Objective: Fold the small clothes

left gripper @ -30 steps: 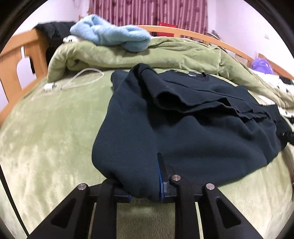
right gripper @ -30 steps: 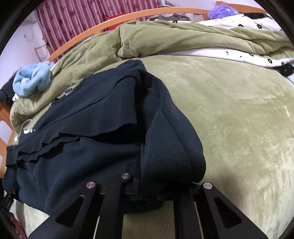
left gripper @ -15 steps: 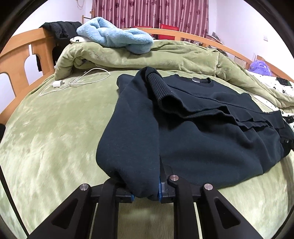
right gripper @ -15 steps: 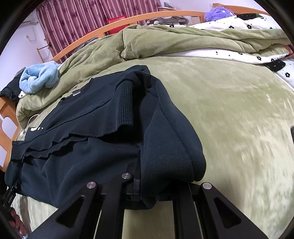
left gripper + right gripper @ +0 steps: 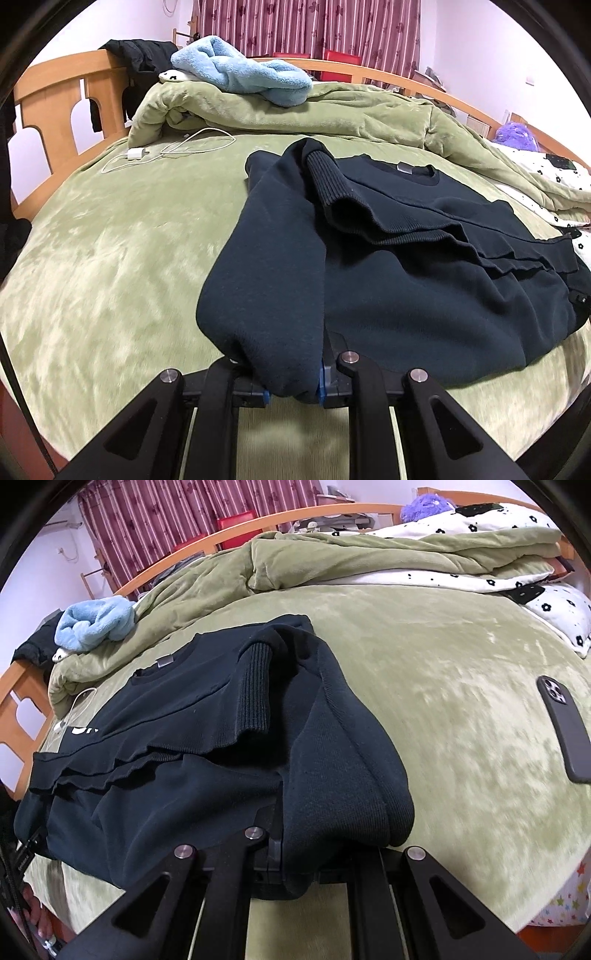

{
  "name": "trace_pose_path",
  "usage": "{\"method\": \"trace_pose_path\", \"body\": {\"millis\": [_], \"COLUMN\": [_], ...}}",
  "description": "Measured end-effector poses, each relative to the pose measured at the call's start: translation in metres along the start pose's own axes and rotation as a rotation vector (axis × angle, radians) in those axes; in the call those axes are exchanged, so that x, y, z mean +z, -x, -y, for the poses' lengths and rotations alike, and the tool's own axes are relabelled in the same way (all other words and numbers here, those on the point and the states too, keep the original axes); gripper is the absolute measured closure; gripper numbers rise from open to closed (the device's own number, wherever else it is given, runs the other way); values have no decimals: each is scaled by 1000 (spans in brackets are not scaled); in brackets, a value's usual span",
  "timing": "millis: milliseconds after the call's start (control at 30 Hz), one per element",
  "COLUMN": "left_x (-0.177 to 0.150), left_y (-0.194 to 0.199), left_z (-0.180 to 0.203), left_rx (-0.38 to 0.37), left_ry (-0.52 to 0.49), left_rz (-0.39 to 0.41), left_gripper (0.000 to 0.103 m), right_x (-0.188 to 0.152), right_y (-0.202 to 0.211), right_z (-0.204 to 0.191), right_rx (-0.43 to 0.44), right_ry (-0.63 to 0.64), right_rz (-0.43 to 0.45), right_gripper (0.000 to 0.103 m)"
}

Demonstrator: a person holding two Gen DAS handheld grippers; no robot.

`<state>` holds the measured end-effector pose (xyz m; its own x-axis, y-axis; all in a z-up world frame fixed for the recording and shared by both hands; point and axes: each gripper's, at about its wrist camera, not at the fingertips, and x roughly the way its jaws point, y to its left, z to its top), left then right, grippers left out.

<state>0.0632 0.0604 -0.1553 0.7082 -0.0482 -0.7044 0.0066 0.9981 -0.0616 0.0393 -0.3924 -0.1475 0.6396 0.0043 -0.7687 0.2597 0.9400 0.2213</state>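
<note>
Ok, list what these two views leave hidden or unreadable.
- Left gripper fingertips, left wrist view: buried in the dark sweater.
- Right gripper fingertips, right wrist view: covered by the same sweater.
- White print on the sweater, right wrist view: mostly under a fold.
- Phone: screen side faces down.

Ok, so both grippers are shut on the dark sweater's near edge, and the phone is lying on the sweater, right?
Not quite. The phone lies on the green blanket, apart from the dark sweater, as the right wrist view shows. The left gripper and right gripper are indeed shut on the sweater's near edge.
</note>
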Motion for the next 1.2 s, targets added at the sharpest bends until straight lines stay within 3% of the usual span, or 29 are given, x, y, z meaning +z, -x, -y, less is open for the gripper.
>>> {"method": "trace_pose_path", "body": {"millis": [200,300,367,533,800,1067,1200], "left_x": [0,-2,-4,-6,12,40,56], "left_y": [4,13,20,41,53,31,17], "left_z": [-5,-6,-9,-15,-9,3,6], "left_rx": [7,35,26,25,13,-21,-57], "left_ry": [40,45,54,82,80,92,115], "left_rz": [-11,0,6,52,103,87,74], "left_gripper": [80,71,60,42,42,42,42], "right_x": [-8,-9,-9,-6,12,32,46], "right_y": [9,18,26,47,55,69,56], "right_z": [3,4,5,3,-18,-39,-35], "right_rx": [-12,-22,-21,-23,15,-54,-25], "right_ry": [5,15,17,40,85,197,176], "right_rz": [0,4,13,58,81,172,131], "right_gripper": [87,81,75,65,64,60,57]}}
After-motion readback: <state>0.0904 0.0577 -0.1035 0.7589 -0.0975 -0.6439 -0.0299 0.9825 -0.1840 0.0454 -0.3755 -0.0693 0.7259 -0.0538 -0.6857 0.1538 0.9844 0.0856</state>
